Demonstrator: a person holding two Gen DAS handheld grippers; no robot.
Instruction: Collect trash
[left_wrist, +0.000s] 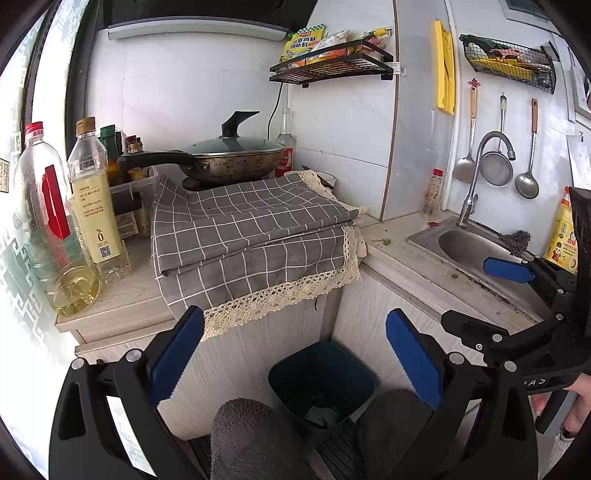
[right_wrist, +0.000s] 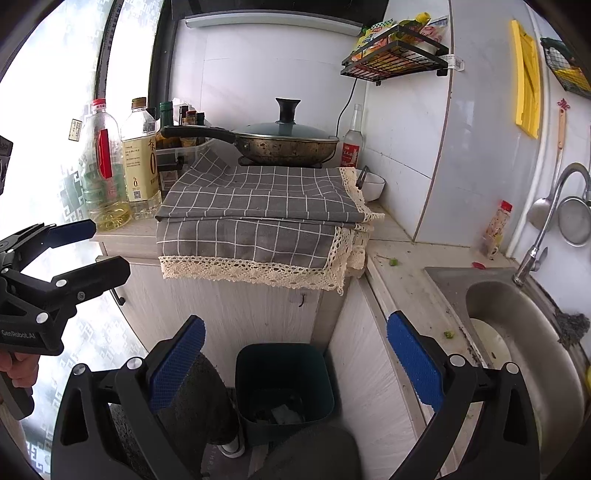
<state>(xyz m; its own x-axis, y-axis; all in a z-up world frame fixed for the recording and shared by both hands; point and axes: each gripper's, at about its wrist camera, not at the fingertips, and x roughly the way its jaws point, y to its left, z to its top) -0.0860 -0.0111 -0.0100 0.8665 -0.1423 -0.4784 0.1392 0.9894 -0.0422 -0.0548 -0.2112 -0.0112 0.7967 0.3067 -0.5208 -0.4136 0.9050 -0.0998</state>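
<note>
Down at the bottom centre of both wrist views, a dark teal trash bin (left_wrist: 321, 384) stands on the floor against the cabinet, some scraps inside, framed between each gripper's blue pads. Both the left gripper (left_wrist: 295, 354) and the right gripper (right_wrist: 295, 362) have their fingers spread wide and hold nothing. "GenRobot.AI" reads on the left gripper's body at the right view's left edge. Farther up, green bits (right_wrist: 393, 262) lie on the worktop (right_wrist: 406, 273) beside the sink (right_wrist: 524, 332). An oil bottle (left_wrist: 94, 199) labelled "0" stands upper left, behind the checked cloth (left_wrist: 255, 236).
</note>
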